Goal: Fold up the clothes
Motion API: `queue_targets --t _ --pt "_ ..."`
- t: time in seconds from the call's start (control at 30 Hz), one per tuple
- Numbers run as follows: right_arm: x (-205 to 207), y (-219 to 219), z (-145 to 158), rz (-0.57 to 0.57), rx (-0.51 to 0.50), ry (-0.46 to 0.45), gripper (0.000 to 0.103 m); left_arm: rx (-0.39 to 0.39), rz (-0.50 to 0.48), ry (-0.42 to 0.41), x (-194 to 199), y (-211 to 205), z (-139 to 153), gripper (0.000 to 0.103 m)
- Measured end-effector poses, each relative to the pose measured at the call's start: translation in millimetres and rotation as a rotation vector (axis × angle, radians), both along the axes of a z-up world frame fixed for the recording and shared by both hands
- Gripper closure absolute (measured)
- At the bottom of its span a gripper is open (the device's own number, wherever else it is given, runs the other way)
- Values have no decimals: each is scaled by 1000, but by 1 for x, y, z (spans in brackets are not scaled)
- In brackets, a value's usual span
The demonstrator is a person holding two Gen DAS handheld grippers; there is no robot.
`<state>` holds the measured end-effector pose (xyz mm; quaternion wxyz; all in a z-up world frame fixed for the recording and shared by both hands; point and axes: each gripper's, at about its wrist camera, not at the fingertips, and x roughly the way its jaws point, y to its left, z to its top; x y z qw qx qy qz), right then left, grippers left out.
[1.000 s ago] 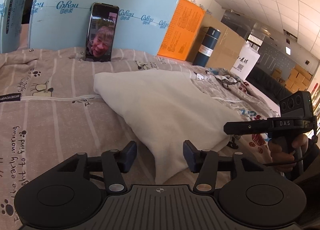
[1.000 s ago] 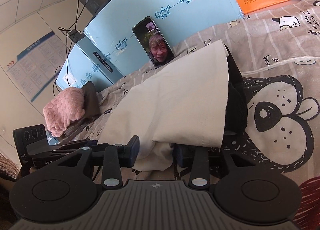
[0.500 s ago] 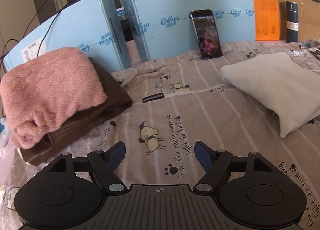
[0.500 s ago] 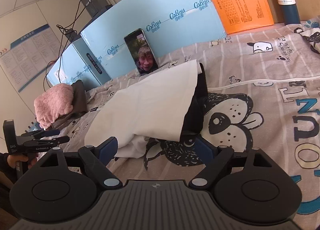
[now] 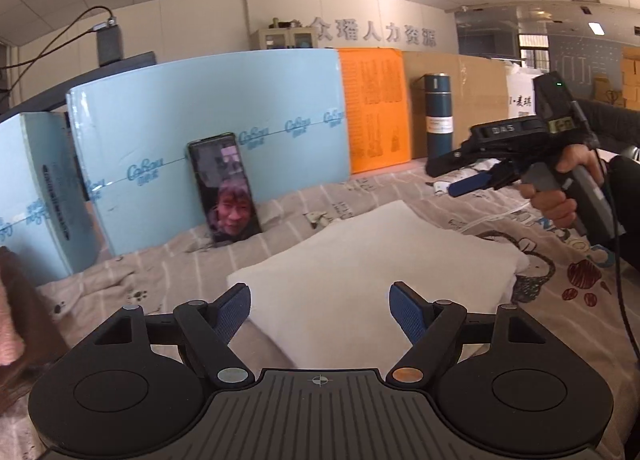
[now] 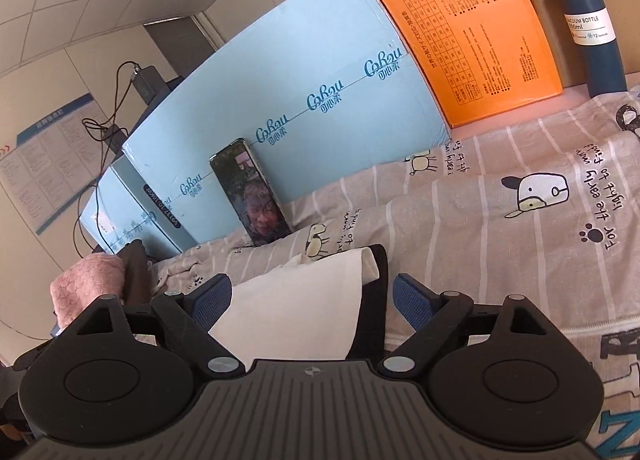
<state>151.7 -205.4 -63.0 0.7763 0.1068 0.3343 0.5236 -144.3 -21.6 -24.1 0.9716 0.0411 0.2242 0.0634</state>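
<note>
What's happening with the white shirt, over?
Left hand-held gripper open, empty, above the white shirt. Right hand-held gripper open, raised clear. Shirt lies folded on the bed. Nothing in the way.

Bed [image 5: 152,280] covered by a grey striped sheet [image 6: 500,228] printed with cartoon animals and lettering. Folded white garment [image 5: 372,260] lies flat on it at centre, with a dark garment [image 6: 376,300] showing beneath its edge. Pink knit [image 6: 88,280] and brown clothing [image 6: 138,272] stacked at the left. Phone [image 5: 224,190] stands at the rear, leaning on a blue box [image 5: 208,120].
</note>
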Motion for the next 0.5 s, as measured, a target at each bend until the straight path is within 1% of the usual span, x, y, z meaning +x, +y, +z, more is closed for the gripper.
queue_targets --t 0.13,0.2,0.27,0.33,0.5 --pt "28 32 -5 0 -30 0 16 -60 -201 4 39 -29 -15 25" --pt "37 45 -10 3 -43 -5 16 -89 -269 14 57 -42 -23 25" --pt "45 54 -17 12 -31 7 16 -108 -315 18 70 -51 -29 25" --pt "51 59 -23 23 -9 26 16 -91 -365 23 77 -62 -36 25" --pt "57 68 -36 59 -7 71 16 -68 -384 80 85 -71 -53 25"
